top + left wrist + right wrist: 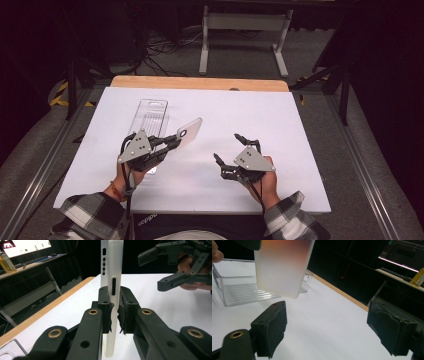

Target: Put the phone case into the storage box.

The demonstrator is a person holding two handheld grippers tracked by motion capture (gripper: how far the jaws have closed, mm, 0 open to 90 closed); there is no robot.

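Over on the far-left part of the white tabletop (280, 125) sits one clear plastic tray (152, 112), ribbed on the bottom and open on top, and that's pretty much the only other item out there; nothing sits between the two claws, just bare white surface. Count-wise: one phone case (190, 132), one tray, two claws. The left claw (172, 143) is clamped tight on the frosted white phone case, pads pinching its edge near the side-button cutouts, so the case is lifted off the tabletop and pokes out past the jaws, hanging just in front of the tray. The right claw (227, 147) is wide open with nothing in it, hovering low over the tabletop near the case but not touching it.
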